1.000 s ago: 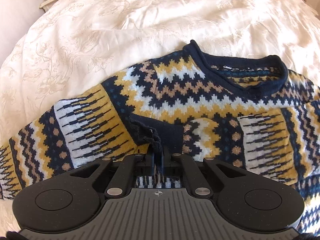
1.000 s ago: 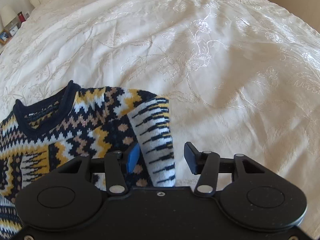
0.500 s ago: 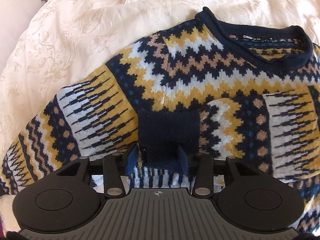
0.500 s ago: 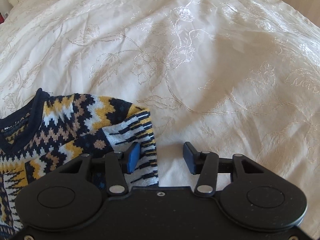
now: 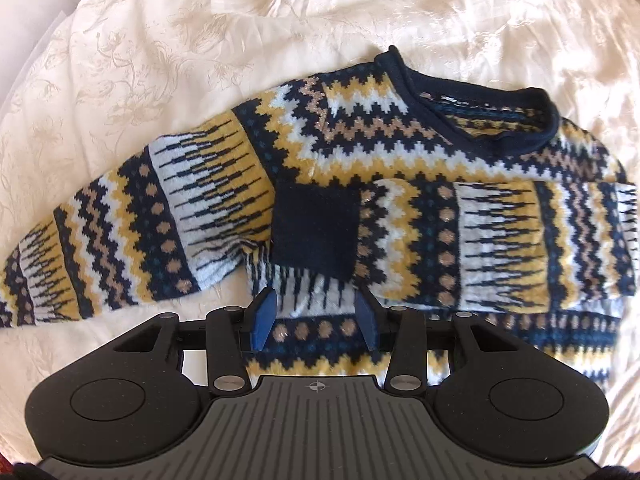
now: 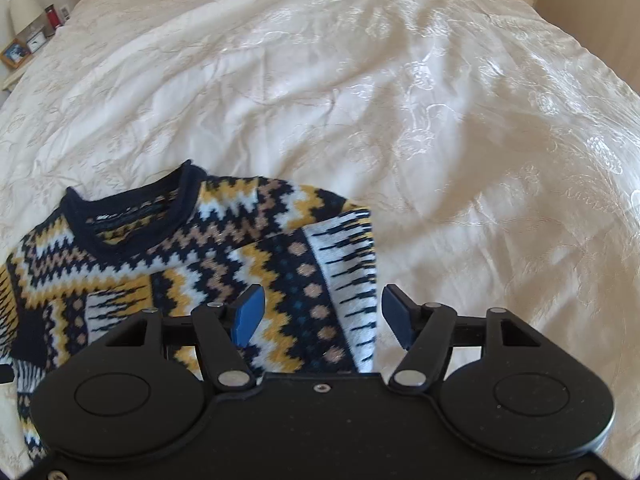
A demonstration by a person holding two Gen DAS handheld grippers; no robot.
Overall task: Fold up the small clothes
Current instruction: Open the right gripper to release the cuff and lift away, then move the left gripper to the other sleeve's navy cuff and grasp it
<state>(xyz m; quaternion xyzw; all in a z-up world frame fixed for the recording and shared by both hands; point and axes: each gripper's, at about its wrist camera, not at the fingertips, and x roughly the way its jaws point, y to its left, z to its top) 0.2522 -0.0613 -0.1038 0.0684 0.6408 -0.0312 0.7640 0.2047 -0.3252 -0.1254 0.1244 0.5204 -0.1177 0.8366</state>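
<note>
Left tool (image 5: pixel 316 320) now spread, cuff (image 5: pixel 314 236) released onto sweater (image 5: pixel 400 152), right tool (image 6: pixel 322 316) still spread, empty

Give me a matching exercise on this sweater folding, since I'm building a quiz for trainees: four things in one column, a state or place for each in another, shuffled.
Things:
1. right sleeve
2. left sleeve
3. navy cuff
4. left gripper

States or places:
A. stretched out sideways on the bedspread
B. lying on the middle of the sweater's chest
C. folded across the front
D. open, holding nothing

Pairs: 1-C, 2-A, 3-B, 4-D
</note>
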